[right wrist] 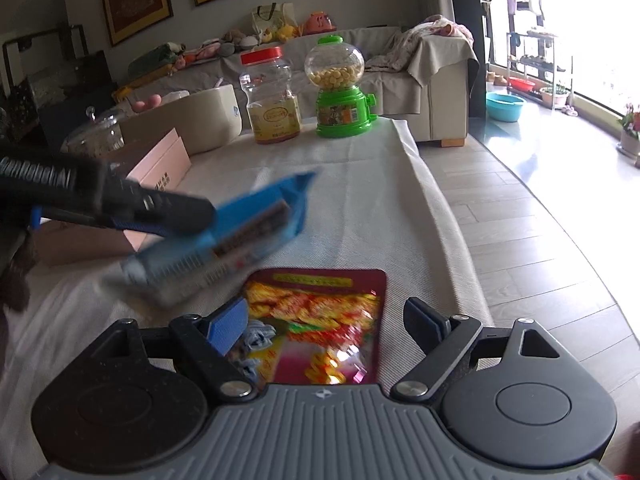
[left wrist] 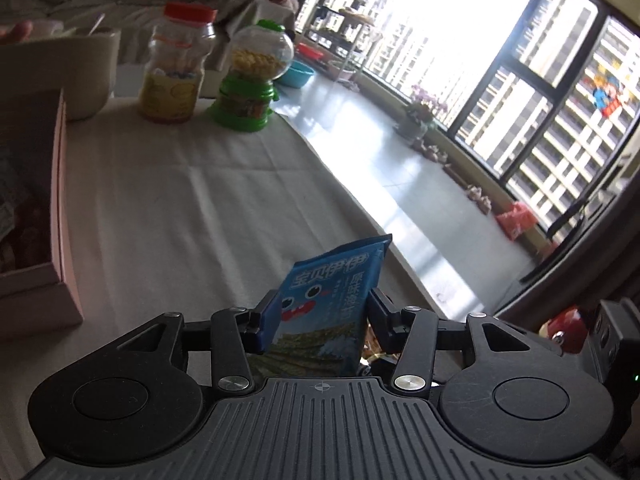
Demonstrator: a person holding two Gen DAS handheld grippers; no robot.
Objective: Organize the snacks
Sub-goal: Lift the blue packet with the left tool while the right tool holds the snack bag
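The left gripper (left wrist: 318,316) grips the blue packet (left wrist: 326,304), its long axis along the fingers; the box (left wrist: 60,216) sits at left. The right gripper (right wrist: 326,326) gapes around the red packet (right wrist: 324,320).

Blue snack packet (left wrist: 328,304), front face: large white Chinese characters 宝贝伊伊 across the top, smaller column at its 3 o'clock side starting 原味, the rest too small to make out. Red snack packet (right wrist: 320,320), jar label (right wrist: 276,116), pink box (right wrist: 164,168): print blurred, unreadable.

glossy foil packet (right wrist: 320,320), matt, perhaps linen tablecloth (left wrist: 208,200)
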